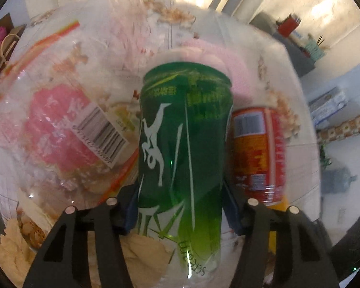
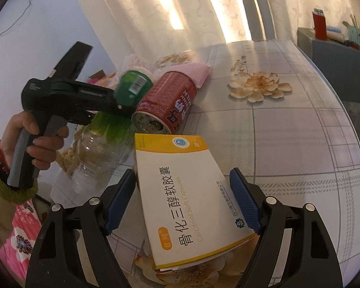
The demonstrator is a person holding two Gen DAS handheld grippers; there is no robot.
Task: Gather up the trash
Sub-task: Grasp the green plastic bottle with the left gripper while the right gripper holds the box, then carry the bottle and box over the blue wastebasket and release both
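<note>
My left gripper point(image 1: 180, 206) is shut on a clear plastic bottle with a green label point(image 1: 182, 148), pads on both sides of it, held off the table. The right wrist view shows that gripper point(image 2: 122, 105) holding the bottle point(image 2: 122, 100) tilted. A red can point(image 1: 256, 153) lies on its side just right of the bottle, also seen in the right wrist view point(image 2: 166, 103). My right gripper point(image 2: 182, 204) is open around a white and yellow medicine box point(image 2: 187, 196) lying on the table; its pads stand a little off the box sides.
A clear bag with a pink label and barcode point(image 1: 67, 129) lies left of the bottle. A pink cloth point(image 2: 196, 72) lies behind the can. The flowered tablecloth point(image 2: 300, 139) stretches right. A grey cabinet point(image 2: 336, 67) with a red container stands beyond the table's edge.
</note>
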